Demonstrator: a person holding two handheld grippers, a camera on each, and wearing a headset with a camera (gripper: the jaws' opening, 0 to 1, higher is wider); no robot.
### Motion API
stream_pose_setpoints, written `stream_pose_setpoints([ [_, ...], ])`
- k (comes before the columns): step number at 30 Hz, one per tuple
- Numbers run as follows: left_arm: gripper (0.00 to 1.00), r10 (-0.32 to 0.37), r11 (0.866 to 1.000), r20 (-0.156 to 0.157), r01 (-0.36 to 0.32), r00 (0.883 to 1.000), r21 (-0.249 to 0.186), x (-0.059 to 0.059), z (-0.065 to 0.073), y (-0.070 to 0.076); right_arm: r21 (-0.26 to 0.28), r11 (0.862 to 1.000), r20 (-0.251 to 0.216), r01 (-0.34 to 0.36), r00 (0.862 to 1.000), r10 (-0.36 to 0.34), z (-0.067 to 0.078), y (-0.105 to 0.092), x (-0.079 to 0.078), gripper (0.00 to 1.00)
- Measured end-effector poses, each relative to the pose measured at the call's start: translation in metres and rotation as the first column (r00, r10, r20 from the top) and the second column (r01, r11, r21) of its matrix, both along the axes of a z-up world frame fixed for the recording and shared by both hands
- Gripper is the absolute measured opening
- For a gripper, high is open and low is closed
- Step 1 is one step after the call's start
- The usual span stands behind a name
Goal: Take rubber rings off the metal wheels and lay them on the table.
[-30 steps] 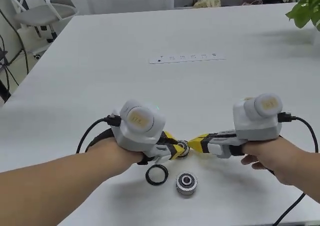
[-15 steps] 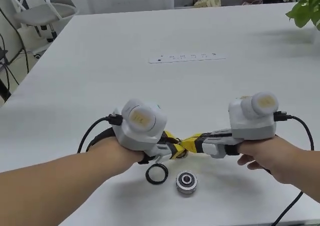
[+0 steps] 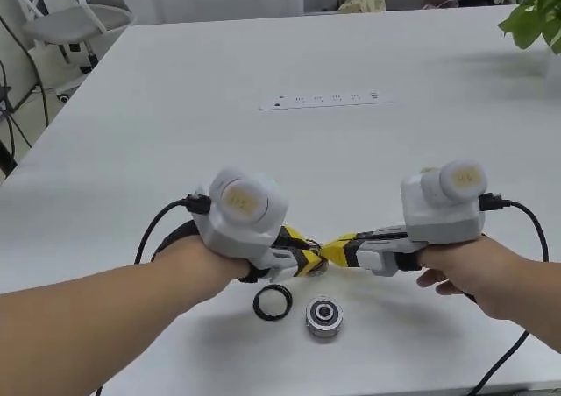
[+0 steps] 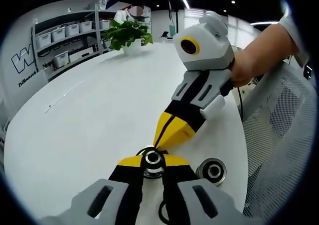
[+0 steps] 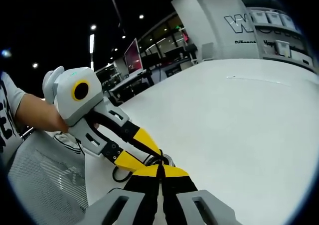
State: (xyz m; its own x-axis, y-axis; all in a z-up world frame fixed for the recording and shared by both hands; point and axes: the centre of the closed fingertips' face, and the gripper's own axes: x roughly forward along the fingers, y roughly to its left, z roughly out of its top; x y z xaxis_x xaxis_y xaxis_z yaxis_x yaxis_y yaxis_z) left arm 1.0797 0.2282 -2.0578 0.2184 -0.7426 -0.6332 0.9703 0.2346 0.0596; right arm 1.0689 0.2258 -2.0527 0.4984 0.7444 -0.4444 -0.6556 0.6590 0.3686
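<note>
My left gripper point(image 4: 152, 161) is shut on a small metal wheel point(image 4: 152, 158), one yellow jaw on each side, just above the white table point(image 3: 263, 151). The wheel's black rubber ring point(image 4: 145, 149) shows at its far edge. My right gripper point(image 5: 160, 169) comes in from the opposite side, jaws pressed together on that ring's rim. In the head view the left gripper point(image 3: 307, 260) and right gripper point(image 3: 331, 254) meet tip to tip. A loose rubber ring point(image 3: 273, 302) and a bare metal wheel point(image 3: 324, 316) lie on the table just in front of them.
A flat white socket strip point(image 3: 323, 100) is set into the table's middle. A potted plant point(image 3: 530, 15) stands at the far right corner. An office chair point(image 3: 66, 19) sits beyond the far left edge. Black cables trail from both grippers.
My right gripper has moved left until its tips reach the wheel in the left gripper. The left gripper, the loose ring and the bare wheel have stayed put.
</note>
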Motion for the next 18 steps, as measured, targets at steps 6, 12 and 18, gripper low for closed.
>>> stream_pose_setpoints([
  [6,0.18,-0.015,0.999,-0.005,0.014,1.0,-0.048,-0.003,0.016,-0.001,0.023,1.0,0.006,0.016,1.0,-0.016,0.006,-0.005,0.004,0.0],
  [12,0.27,-0.033,0.997,-0.004,0.033,0.999,-0.076,-0.01,0.028,0.006,0.046,0.999,0.009,0.016,1.0,-0.017,0.012,-0.002,0.005,0.0],
  [18,0.33,-0.033,0.993,0.004,0.033,0.999,-0.114,-0.014,0.043,0.017,0.078,0.997,0.012,0.01,1.0,-0.011,0.024,0.004,0.004,0.0],
])
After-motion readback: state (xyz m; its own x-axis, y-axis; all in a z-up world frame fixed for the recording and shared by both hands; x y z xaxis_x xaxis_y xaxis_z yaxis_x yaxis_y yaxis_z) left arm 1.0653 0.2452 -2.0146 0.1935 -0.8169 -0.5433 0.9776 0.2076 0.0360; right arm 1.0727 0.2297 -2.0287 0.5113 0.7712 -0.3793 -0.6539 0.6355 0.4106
